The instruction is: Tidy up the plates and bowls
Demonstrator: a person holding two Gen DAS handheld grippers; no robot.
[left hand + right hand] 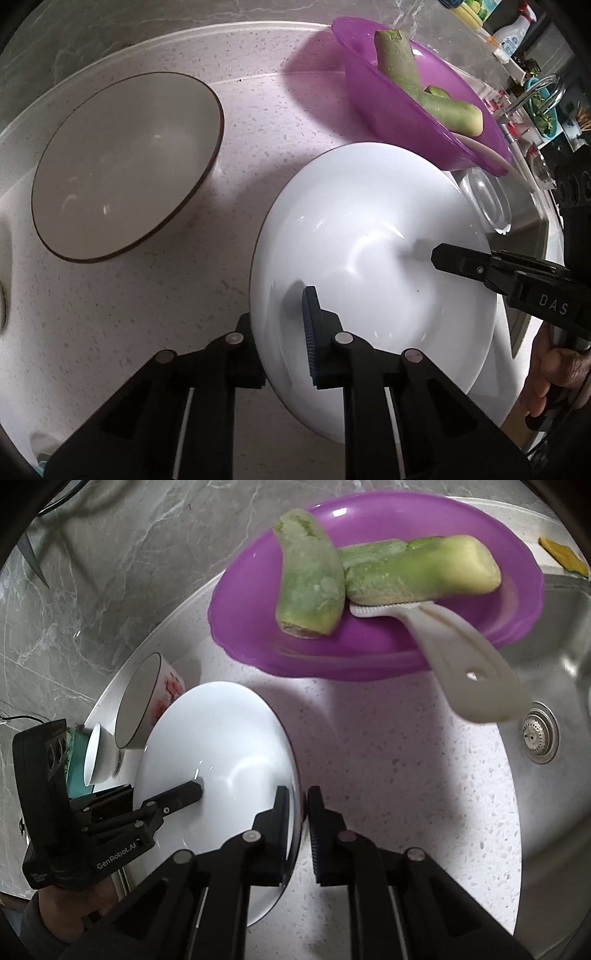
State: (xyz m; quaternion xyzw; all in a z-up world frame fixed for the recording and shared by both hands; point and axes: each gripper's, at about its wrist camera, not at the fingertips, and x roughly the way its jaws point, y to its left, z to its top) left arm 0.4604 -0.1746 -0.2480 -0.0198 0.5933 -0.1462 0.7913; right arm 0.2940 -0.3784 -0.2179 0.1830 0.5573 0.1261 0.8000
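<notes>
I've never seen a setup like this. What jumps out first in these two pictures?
A glossy white ceramic plate fills the foreground, pinched at opposite rims by the left gripper and the right gripper. Behind it sits a bright purple plastic bowl holding peeled green gourd pieces and a white plastic peeler. To the left stands an empty beige bowl with a dark rim.

**Kitchen corner, speckled bench**

Pale speckled bench (388,738) under bright light, hard shadows. Grey marbled wall (110,572) behind the bench. Steel sink (561,635) right of the bench, drain (540,734) visible; chrome tap (543,92) beyond.
</notes>
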